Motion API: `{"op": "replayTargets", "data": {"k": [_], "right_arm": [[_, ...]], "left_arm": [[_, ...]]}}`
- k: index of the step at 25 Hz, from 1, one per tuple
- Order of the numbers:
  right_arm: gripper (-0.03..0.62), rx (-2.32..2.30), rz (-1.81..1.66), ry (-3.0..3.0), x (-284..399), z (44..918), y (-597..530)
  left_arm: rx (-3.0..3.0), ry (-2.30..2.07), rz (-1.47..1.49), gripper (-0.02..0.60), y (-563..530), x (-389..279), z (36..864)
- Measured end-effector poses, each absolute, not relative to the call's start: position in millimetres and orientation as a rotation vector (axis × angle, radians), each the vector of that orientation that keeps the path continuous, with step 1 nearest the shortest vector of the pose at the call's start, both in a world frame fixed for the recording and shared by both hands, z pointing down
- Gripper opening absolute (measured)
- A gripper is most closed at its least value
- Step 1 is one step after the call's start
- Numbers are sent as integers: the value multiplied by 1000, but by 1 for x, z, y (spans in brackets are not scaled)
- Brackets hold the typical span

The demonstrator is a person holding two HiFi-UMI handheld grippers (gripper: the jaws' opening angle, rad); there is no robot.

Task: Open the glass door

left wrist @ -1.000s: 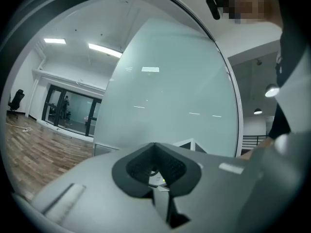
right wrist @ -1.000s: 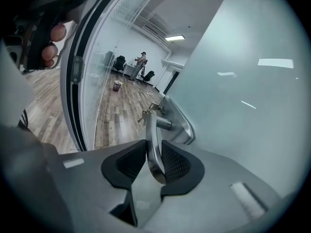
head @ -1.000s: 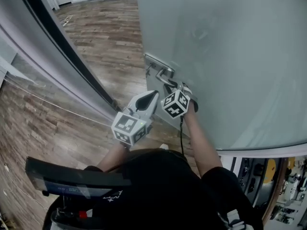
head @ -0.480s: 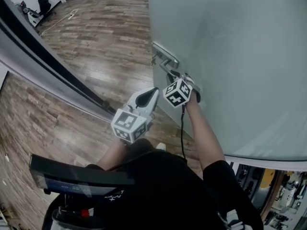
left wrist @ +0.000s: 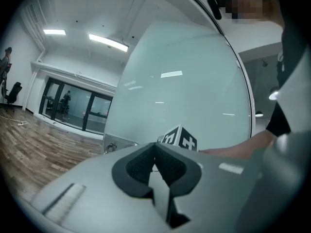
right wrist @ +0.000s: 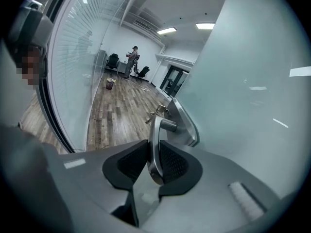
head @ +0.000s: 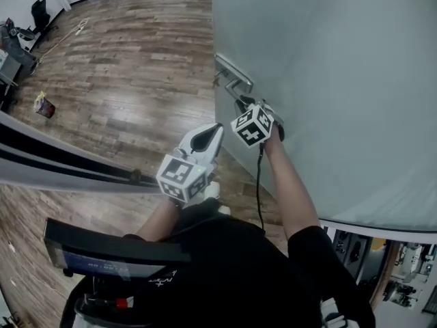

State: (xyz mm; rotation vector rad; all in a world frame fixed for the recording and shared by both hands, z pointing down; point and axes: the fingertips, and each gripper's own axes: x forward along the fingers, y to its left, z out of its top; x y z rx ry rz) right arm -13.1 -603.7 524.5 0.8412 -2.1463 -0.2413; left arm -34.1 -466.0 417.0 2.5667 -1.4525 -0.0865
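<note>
Door (head: 328, 80): frosted glass, fills the right of the head view; wood floor (head: 136, 60) beyond its left edge.
Handle (right wrist: 155, 127): metal lever near that edge.
Right gripper (right wrist: 154, 145): jaws have just been closing; clamped on the handle.
Left gripper (left wrist: 155, 160): jaws together, empty, just beside the right gripper.

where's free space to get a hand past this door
Bare floor left of the door edge, up to the frame. Crowded at the handle: the right hand-held gripper has just been closing on it, left hand-held gripper beside.
</note>
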Motion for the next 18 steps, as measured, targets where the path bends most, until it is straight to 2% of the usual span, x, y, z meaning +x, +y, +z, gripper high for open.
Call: {"op": "replayTargets", "data": {"k": [18], "right_arm": [[77,1039,-126,-2055,76,542,-716]], "left_arm": [[2675,-1242,-129,2,-585,9,412]]}}
